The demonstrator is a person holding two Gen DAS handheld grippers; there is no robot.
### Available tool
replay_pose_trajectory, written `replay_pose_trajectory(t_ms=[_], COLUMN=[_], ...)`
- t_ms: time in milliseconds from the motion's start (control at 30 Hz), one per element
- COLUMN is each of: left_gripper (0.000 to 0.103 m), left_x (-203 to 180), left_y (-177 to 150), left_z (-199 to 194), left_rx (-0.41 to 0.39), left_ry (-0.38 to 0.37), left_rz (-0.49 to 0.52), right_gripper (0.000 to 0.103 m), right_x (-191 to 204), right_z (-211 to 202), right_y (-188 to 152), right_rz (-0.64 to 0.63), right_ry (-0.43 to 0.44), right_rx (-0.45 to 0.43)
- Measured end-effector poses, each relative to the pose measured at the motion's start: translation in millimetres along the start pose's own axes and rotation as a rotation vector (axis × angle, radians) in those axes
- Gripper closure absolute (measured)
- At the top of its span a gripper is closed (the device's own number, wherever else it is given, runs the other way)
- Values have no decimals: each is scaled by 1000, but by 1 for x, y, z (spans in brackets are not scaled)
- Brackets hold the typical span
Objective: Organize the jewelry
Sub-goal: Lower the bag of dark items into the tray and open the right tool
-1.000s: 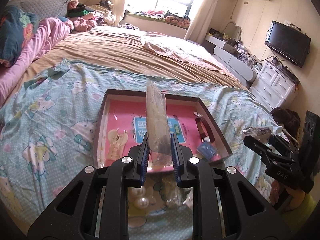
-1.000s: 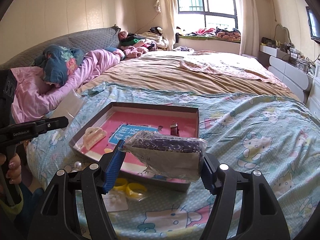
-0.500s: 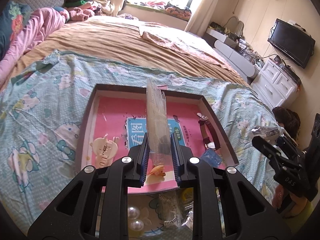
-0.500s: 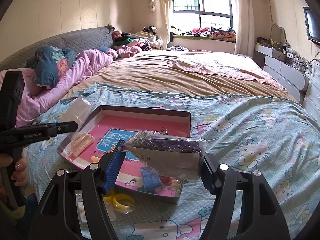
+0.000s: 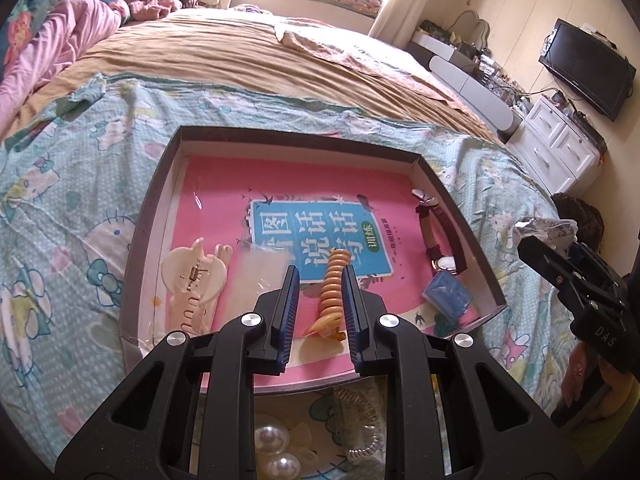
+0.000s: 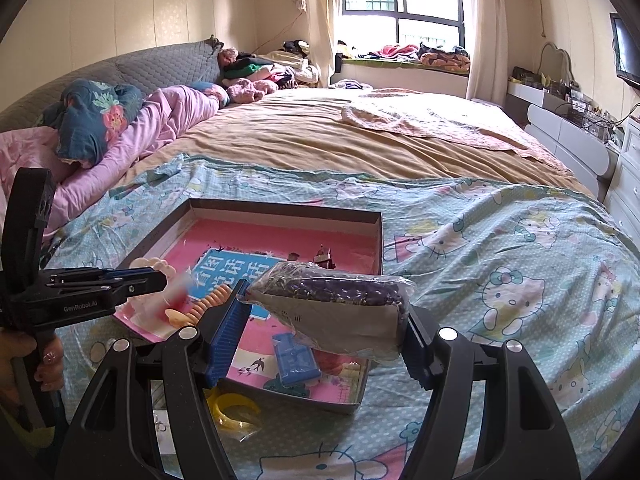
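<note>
left tool (image 5: 320, 272): over the near part of the tray, pointing down into it; jaws clenched to a narrow slot with nothing seen between the pads
clear bag (image 5: 264, 272): blurred, just beside the left tool's left finger; whether it touches the finger cannot be told
right tool (image 6: 326, 308): grasping a bag of purple beads (image 6: 340, 292) by its two ends, above the tray's near right corner
tray (image 5: 296, 136): shallow dark-walled box with a pink printed floor, lying on the bed (image 5: 80, 200)
inside the tray: cream hair claw (image 5: 196, 280) at the left; orange coil (image 5: 334, 288) near the front middle; watch (image 5: 440, 240) along the right wall; small blue box (image 5: 448, 294) just in front of the watch
outside the tray, on the bed: pearls (image 5: 272, 440) and a yellow ring (image 6: 232, 412) by the near wall
person: a hand (image 6: 24, 360) around the left tool's handle
</note>
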State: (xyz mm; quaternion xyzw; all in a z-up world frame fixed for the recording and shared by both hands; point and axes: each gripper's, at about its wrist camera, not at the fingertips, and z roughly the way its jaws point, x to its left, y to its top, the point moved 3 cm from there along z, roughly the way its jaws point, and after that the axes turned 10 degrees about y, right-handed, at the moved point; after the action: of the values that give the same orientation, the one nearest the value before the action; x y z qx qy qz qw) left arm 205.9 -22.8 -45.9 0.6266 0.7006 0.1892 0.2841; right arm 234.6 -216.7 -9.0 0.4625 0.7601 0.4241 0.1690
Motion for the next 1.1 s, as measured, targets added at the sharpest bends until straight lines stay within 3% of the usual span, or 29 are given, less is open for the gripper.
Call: replay_pose_trajectory(t_ms=[533,933,1100], left_gripper=[88,67,52], left_x=[15,18,20], left_y=[-3,0,2], left_z=[2,-3,-6], left_rx=[18,9,1], left_ry=[22,31,38], left_rz=[-23,-17,-21], right_gripper=[37,35,33], right_x=[10,20,21], right_z=[54,75,75], right_y=[-20,-22,-22], right_rz=[-10,-25,-24], right_ry=[23,40,42], right_rx=[120,155,157])
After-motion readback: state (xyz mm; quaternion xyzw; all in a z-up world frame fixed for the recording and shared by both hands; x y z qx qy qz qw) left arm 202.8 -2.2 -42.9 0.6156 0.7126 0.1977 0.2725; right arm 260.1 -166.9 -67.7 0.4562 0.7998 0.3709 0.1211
